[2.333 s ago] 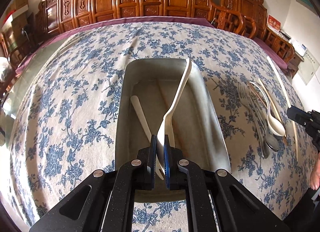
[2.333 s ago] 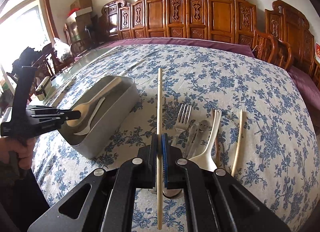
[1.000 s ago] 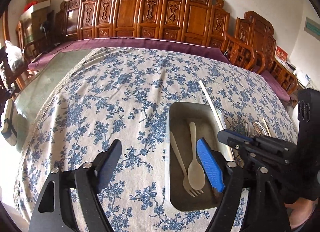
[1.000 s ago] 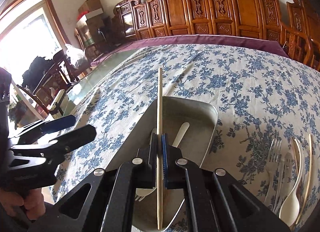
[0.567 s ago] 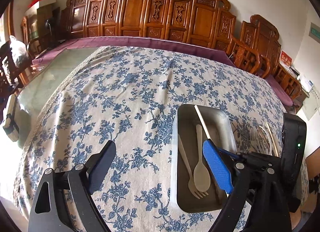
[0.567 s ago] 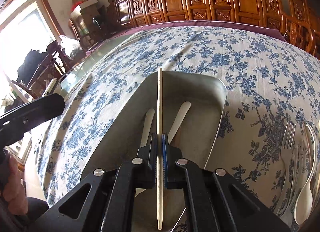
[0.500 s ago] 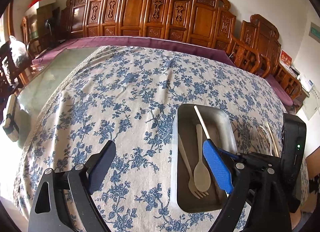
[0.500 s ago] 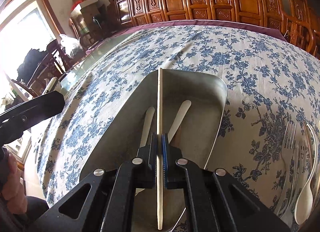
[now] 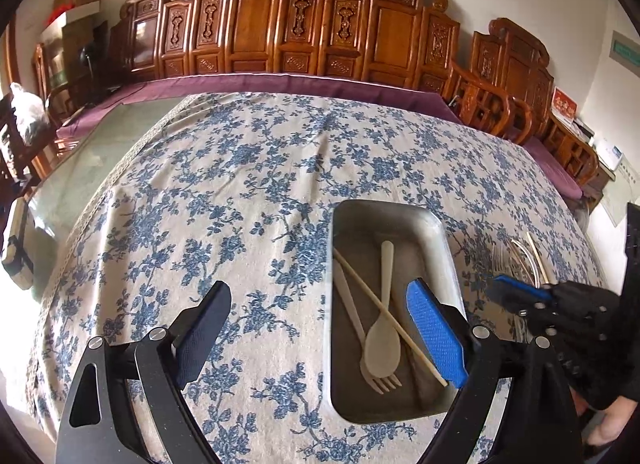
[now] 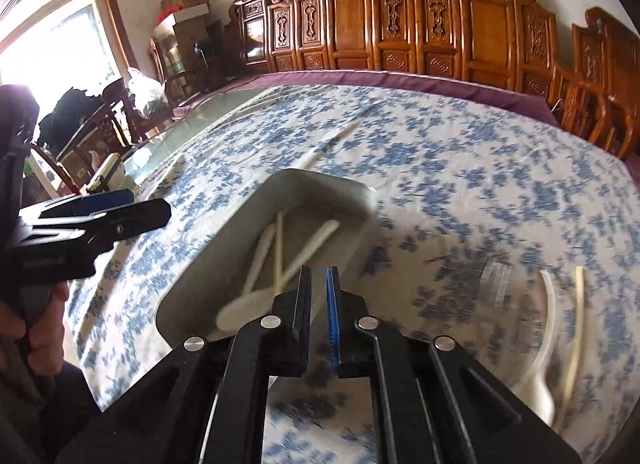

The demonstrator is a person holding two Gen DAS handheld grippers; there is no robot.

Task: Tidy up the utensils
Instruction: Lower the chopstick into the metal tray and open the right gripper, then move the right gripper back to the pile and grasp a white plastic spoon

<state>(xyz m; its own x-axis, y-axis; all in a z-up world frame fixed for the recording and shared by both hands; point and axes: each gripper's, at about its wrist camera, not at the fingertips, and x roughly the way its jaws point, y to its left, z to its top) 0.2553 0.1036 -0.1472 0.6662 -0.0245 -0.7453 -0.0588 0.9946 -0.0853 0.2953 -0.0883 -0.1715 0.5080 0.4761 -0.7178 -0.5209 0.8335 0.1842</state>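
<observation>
A grey metal tray [image 9: 448, 240] on the flowered tablecloth holds a cream spoon [image 9: 383, 338], a cream fork [image 9: 352, 316] and a wooden chopstick [image 9: 372, 296] lying slantwise across them. My left gripper [image 9: 320, 328] is wide open and empty, above the tray's near left side. My right gripper [image 10: 318, 296] is slightly open and empty, above the tray's [image 10: 320, 183] near right rim; that view is blurred. It also shows in the left wrist view [image 9: 516, 292]. More utensils [image 10: 548, 304] lie on the cloth to the tray's right.
Carved wooden chairs [image 9: 304, 23] line the far side of the table. A bare glass strip [image 9: 100, 151] lies left of the cloth. A second chopstick [image 10: 574, 328] and a fork [image 10: 496, 284] lie among the loose utensils.
My right gripper has let go of the chopstick, which now lies in the tray, and has pulled back to the right. My left gripper stays open.
</observation>
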